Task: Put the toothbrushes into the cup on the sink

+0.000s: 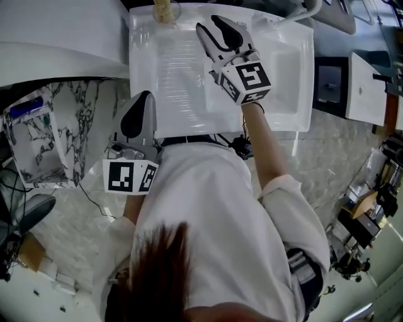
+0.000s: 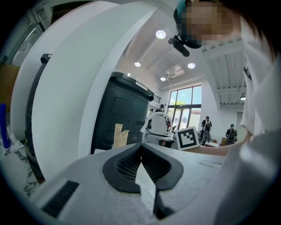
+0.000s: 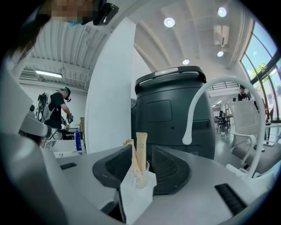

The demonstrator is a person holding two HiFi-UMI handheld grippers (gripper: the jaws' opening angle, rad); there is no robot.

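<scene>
The white sink (image 1: 189,100) carries the cup (image 1: 165,11) on its far rim, with two wrapped toothbrushes (image 3: 139,151) standing inside. The right gripper (image 1: 213,26) hangs over the basin, its fingers (image 3: 169,169) partly spread and empty, probably just done delivering. The left gripper (image 1: 143,99) idles at the near edge, its fingers (image 2: 125,165) closed on nothing.

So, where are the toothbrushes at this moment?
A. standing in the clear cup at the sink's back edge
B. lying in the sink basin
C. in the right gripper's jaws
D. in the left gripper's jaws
A: the toothbrushes stand in the cup at the back edge of the sink.
</scene>
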